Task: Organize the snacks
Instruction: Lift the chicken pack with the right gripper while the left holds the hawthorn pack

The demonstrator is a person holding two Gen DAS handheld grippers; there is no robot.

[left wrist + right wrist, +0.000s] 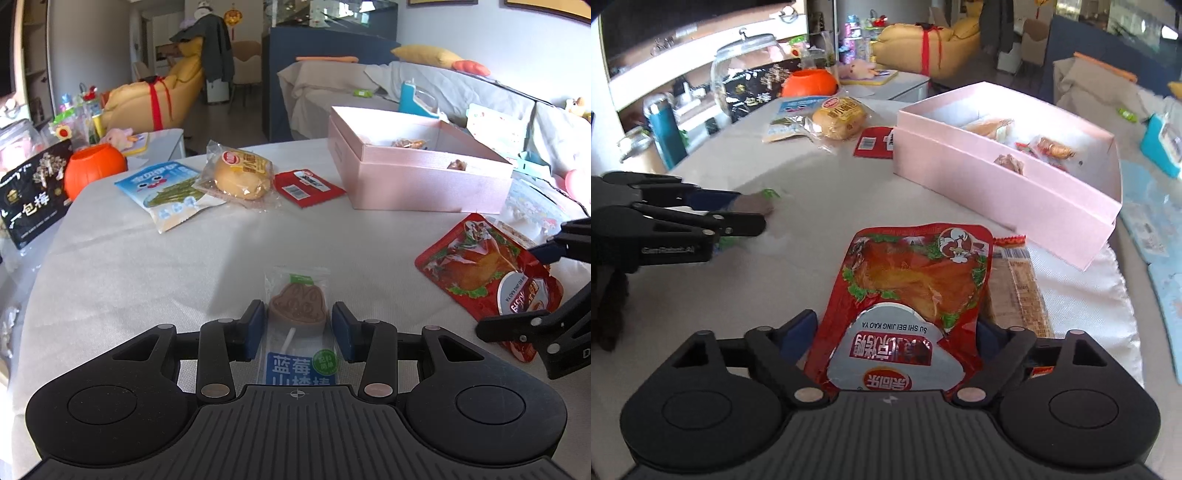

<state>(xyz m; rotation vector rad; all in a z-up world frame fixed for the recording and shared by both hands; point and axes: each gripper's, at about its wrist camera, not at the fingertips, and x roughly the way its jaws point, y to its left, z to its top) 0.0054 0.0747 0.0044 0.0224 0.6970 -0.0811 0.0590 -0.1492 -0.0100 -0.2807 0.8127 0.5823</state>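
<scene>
My left gripper [298,328] is open, its blue pads on either side of a clear lollipop packet [298,325] with a brown heart-shaped sweet, lying on the white tablecloth. My right gripper [895,332] is open around a red roast-duck pouch [912,295] that lies flat on the table; the pouch also shows in the left wrist view [484,273]. An open pink box [1004,173] holding several snacks stands behind it, also seen from the left [417,173].
A bread bun packet [236,173], a blue-white snack bag [166,192] and a small red packet [306,186] lie farther back. An orange pumpkin pot [92,168] and a black bag [29,195] stand at the left edge. A brown wafer packet [1015,284] lies beside the pouch.
</scene>
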